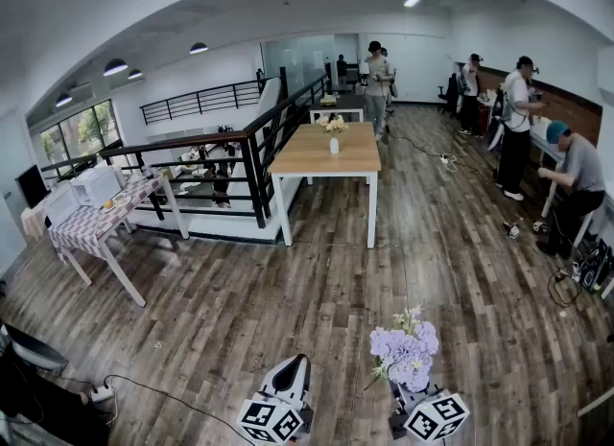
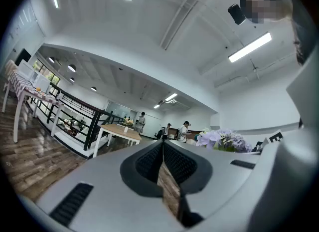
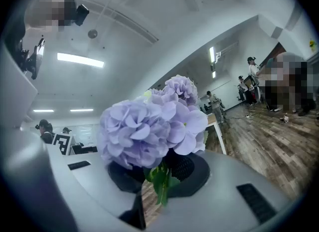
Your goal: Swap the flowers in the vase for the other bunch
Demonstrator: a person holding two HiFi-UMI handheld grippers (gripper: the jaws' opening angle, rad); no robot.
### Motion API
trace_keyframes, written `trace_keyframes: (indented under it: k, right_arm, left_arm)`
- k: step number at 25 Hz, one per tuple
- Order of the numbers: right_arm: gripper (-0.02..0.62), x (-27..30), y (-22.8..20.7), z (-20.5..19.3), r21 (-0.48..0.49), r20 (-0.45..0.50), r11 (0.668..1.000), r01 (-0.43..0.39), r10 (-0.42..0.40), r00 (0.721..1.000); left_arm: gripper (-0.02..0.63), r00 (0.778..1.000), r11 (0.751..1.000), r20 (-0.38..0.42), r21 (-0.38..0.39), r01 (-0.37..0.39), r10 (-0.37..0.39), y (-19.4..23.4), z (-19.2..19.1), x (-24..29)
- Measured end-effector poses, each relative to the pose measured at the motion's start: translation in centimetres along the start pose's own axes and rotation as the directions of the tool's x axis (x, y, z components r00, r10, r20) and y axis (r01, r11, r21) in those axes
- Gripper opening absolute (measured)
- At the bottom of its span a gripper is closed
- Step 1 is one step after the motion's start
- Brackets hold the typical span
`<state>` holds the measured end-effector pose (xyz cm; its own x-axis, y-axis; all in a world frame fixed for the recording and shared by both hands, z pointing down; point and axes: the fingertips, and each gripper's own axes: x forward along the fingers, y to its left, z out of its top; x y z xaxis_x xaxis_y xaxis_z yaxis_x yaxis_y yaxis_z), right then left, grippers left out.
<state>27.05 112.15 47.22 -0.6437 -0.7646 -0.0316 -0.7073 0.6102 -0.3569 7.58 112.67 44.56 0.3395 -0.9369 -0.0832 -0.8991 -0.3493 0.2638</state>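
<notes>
In the head view a wooden table (image 1: 326, 154) stands far ahead, and on it a small white vase (image 1: 334, 146) holds pale flowers (image 1: 334, 126). Low in that view, my right gripper (image 1: 409, 391) is shut on the stems of a purple hydrangea bunch (image 1: 407, 346), held upright. In the right gripper view the purple blooms (image 3: 149, 126) fill the middle and their green stems (image 3: 160, 182) run down between the jaws of the right gripper (image 3: 158, 178). My left gripper (image 1: 299, 365) is beside it, shut and empty. Its jaws in the left gripper view (image 2: 163, 153) meet with nothing between them, with the bunch (image 2: 224, 139) to its right.
A black railing (image 1: 230, 152) runs along the table's left side. A table with a checked cloth (image 1: 96, 222) stands at the left. Several people (image 1: 518, 123) work along the right wall, and one person (image 1: 377, 75) stands beyond the table. Cables (image 1: 144, 391) lie on the wooden floor.
</notes>
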Motion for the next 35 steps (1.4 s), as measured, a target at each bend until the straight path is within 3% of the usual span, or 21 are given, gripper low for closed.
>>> trace_keyframes:
  k: [10,17,23,35]
  right_arm:
    - [0.072,-0.8,-0.1,0.5,0.016,0.025,1.0,-0.006,0.006,1.0]
    - [0.072,0.2,-2.3,0.9,0.03,0.042,1.0,-0.002,0.001,0.999]
    - [0.072,4.0,-4.8,1.2,0.038,0.035,0.999,-0.009,0.008,0.999]
    - [0.072,18.8,-11.5,3.1,0.068,0.018,0.998,0.007,-0.008,1.0]
  left_arm:
    - [0.012,1.0,1.0,0.004,0.004,-0.008,0.007,-1.0,0.3,-0.1]
    - [0.011,1.0,1.0,0.022,-0.013,-0.003,0.004,-0.8,-0.2,2.5]
    - [0.012,1.0,1.0,0.01,0.0,0.025,-0.025,0.2,-1.0,7.8]
    - [0.012,0.998,0.997,0.005,0.021,0.068,-0.068,8.0,1.5,22.4]
